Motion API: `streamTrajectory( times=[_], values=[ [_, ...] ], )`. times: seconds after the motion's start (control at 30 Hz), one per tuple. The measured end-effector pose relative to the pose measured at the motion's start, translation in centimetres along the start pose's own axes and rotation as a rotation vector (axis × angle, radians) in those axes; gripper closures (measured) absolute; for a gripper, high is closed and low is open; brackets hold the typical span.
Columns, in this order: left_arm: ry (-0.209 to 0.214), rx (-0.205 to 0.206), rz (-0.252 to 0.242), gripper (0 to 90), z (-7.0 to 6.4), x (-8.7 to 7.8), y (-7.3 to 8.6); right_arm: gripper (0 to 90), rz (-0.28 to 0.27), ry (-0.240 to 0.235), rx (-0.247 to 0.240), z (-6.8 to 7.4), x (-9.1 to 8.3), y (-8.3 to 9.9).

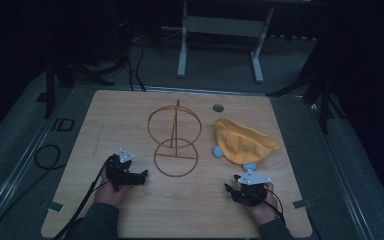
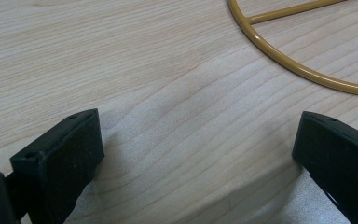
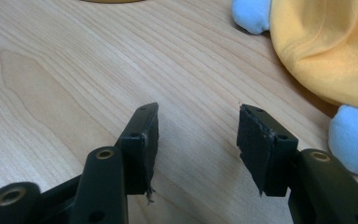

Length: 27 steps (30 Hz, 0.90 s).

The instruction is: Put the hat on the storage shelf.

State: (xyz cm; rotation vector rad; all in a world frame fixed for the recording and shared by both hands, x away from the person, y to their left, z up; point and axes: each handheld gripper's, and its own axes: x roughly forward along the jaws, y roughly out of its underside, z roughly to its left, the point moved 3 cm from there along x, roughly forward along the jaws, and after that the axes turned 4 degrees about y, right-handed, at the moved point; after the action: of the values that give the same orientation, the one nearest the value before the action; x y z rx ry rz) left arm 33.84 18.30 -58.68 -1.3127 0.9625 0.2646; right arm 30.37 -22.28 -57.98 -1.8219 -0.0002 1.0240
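The yellow cloth lies crumpled on the table, with light blue parts at its edge, just ahead of the right gripper, whose jaws stand wide apart. The left gripper is also wide, near the wire stand.

Table: pale matt wood grain. Wire stand: glossy yellow metal. Garment: soft orange cloth.
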Motion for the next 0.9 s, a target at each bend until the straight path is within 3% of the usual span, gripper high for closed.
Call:
streamTrajectory(
  times=[0.2,0.37,0.43,0.67,0.7,0.73,0.9],
  values=[
    [0.0,0.001,0.0,1.9,0.0,0.0,0.0,46.2,0.018,0.011,0.005,0.0,0.0,-0.1],
    [0.0,0.001,0.0,1.9,0.0,0.0,0.0,46.2,0.056,-0.002,0.038,-0.2,-0.1,-0.2],
    [0.0,0.0,0.0,1.9,0.0,0.0,0.0,44.8,0.086,-0.043,0.071,-0.3,-0.2,-0.3],
    [0.0,0.0,0.0,1.9,0.0,0.0,0.0,40.1,0.112,-0.06,0.05,-0.2,-0.2,-0.5],
    [0.0,0.0,0.001,1.9,0.0,0.0,0.0,42.9,0.111,-0.069,0.038,-0.2,-0.3,-0.5],
    [0.0,0.001,0.0,1.9,0.0,0.0,0.0,53.2,0.115,-0.087,0.028,-0.3,-0.4,-0.5],
    [0.001,0.001,0.002,1.9,0.0,0.0,0.0,62.0,0.106,-0.063,-0.016,-1.1,-1.3,-0.7]
  ],
)
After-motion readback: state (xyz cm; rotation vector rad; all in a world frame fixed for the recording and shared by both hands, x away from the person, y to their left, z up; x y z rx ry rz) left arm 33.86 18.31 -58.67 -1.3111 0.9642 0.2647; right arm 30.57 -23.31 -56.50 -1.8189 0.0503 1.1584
